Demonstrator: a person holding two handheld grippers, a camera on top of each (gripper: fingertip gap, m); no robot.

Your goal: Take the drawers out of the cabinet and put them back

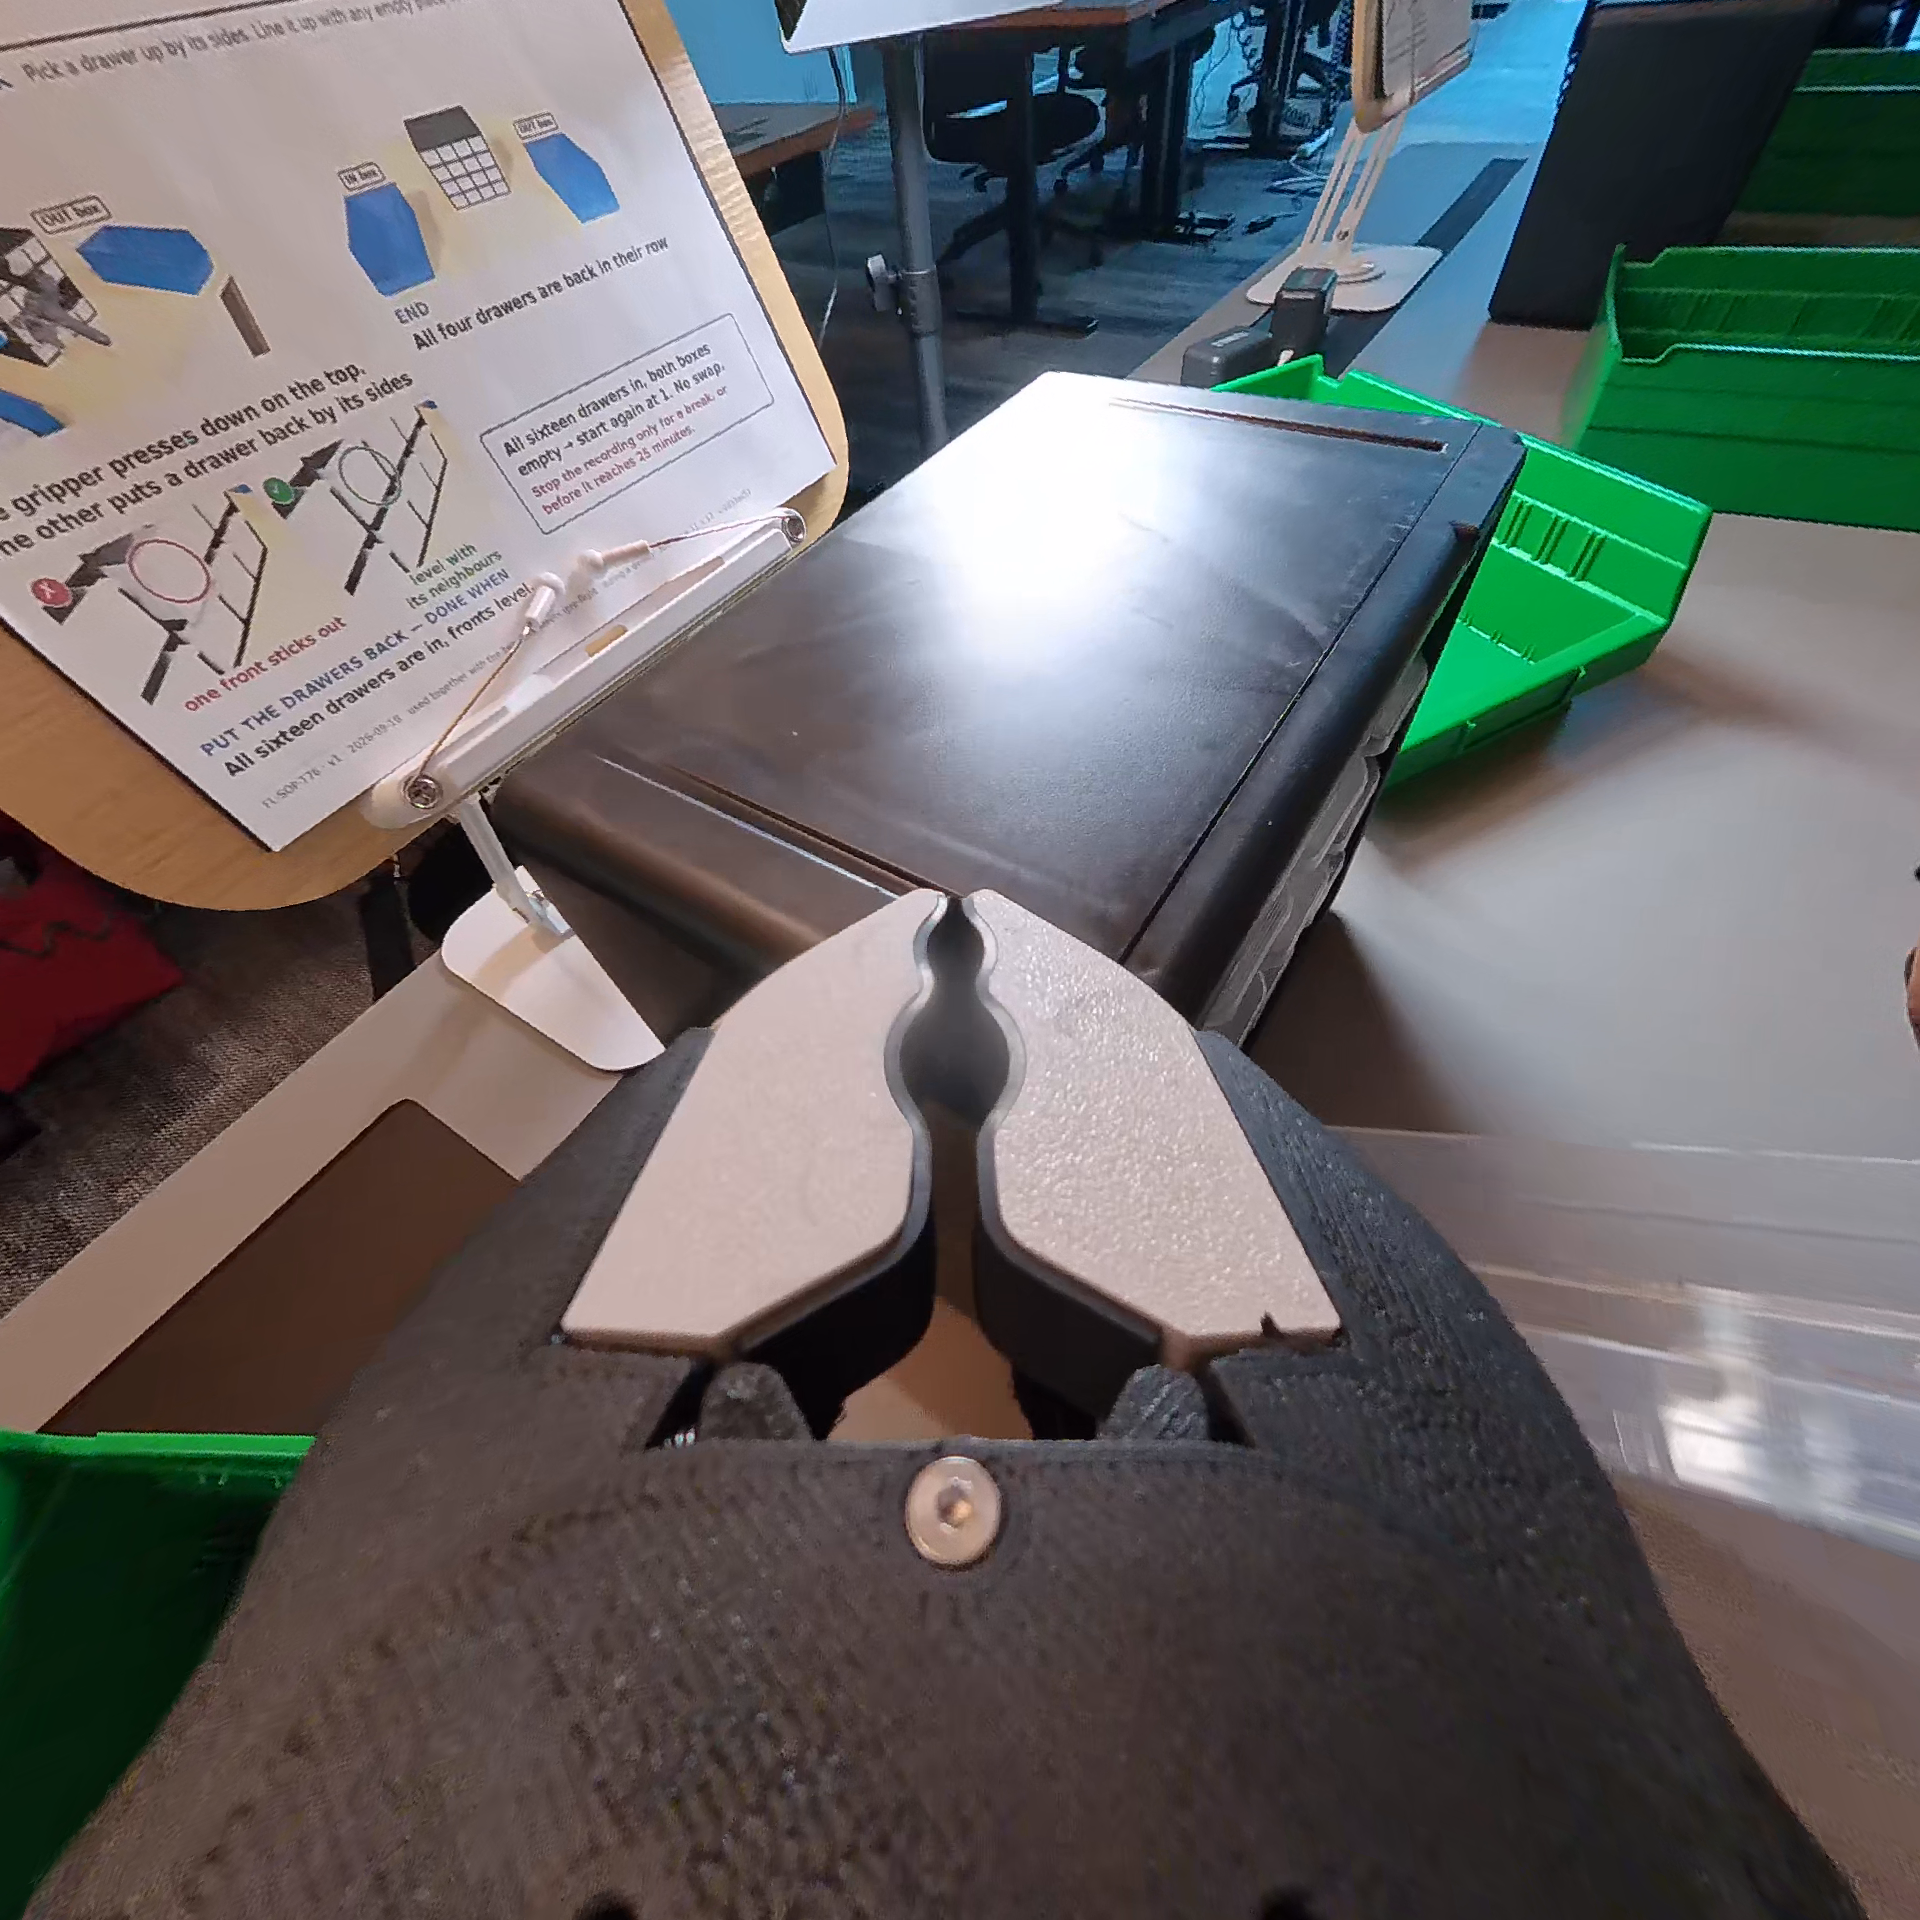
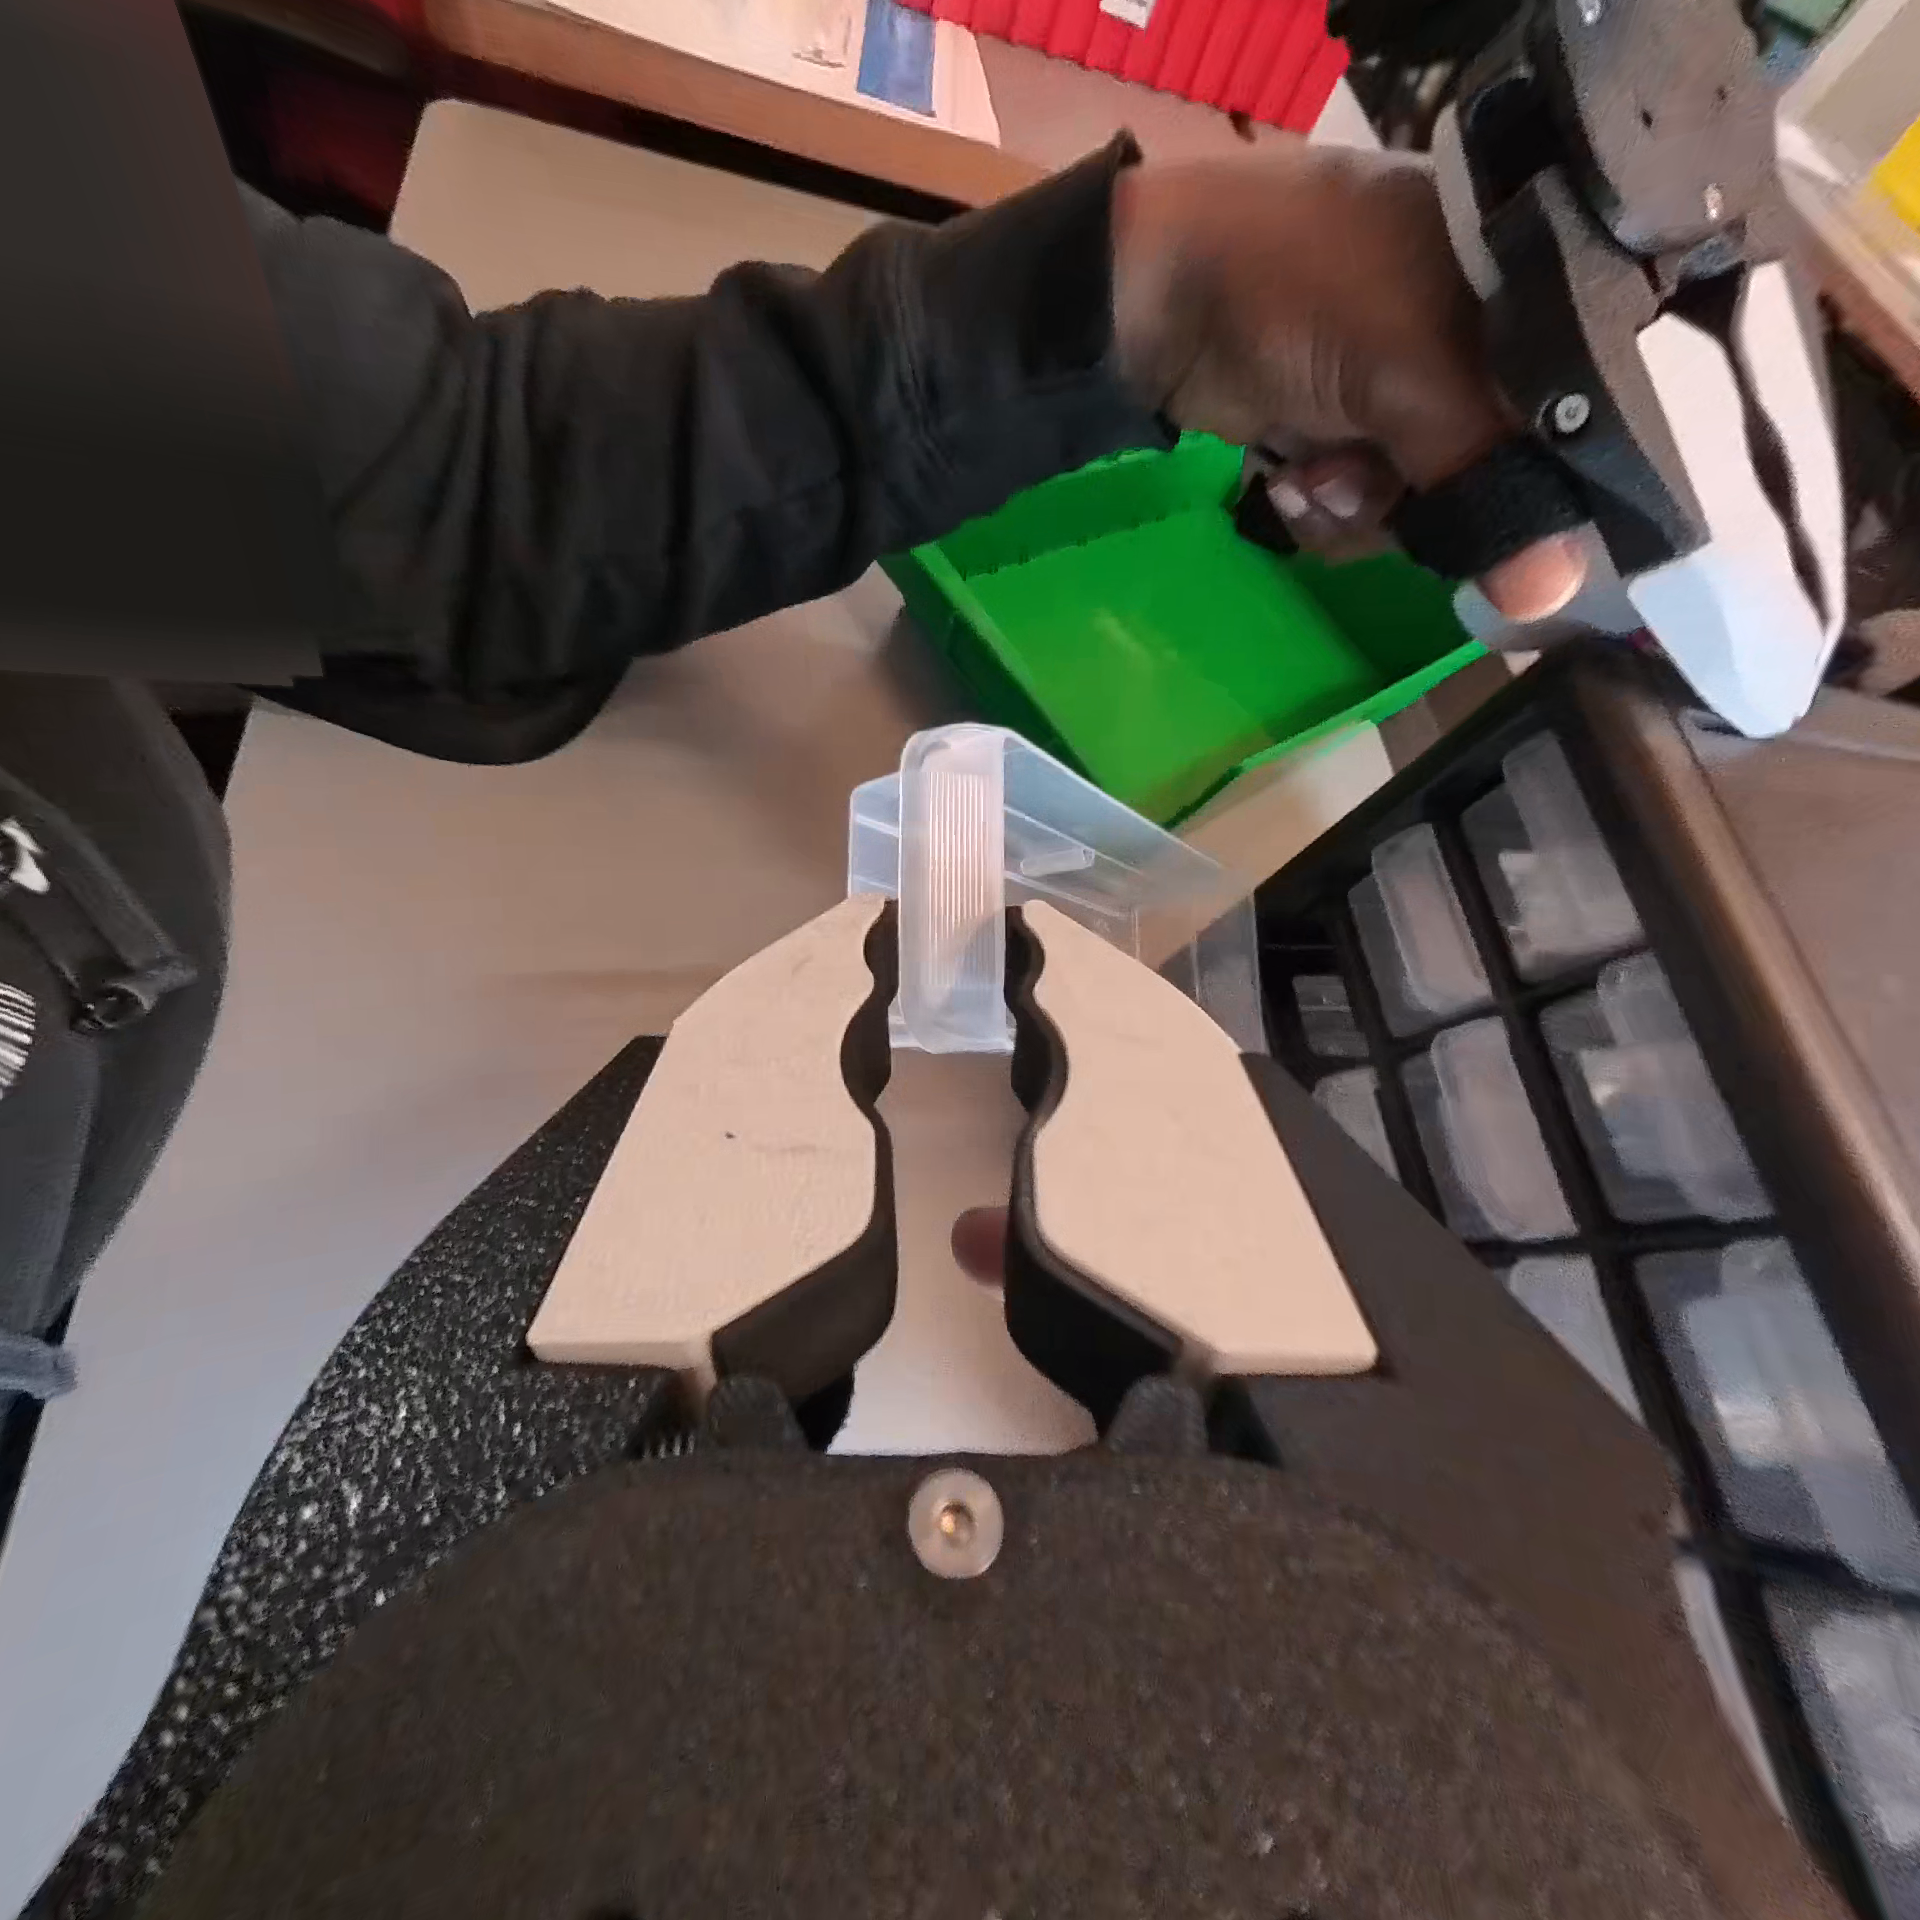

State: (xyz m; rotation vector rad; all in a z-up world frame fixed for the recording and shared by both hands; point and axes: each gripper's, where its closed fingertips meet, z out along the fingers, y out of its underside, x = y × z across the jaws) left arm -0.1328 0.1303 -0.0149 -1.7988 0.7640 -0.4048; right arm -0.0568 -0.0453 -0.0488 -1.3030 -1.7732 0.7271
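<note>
The black cabinet point(image 1: 1039, 644) fills the middle of the left wrist view, seen from above. My left gripper point(image 1: 956, 906) is shut and empty, over the near end of the cabinet top. In the right wrist view the cabinet's front grid of clear drawers point(image 2: 1558, 1039) is at the right. My right gripper point(image 2: 951, 920) is shut on the ribbed handle tab of a clear plastic drawer point(image 2: 1049, 842), held out in front of the cabinet above the table. The left gripper point(image 2: 1756, 582) also shows there, in a person's hand, tips at the cabinet's top edge; I cannot tell if it touches.
A green bin point(image 2: 1174, 644) sits on the table just beyond the held drawer. More green bins point(image 1: 1538, 623) point(image 1: 1766, 374) stand behind and right of the cabinet, another at lower left point(image 1: 104, 1558). An instruction sheet on a white stand point(image 1: 364, 364) is left of the cabinet.
</note>
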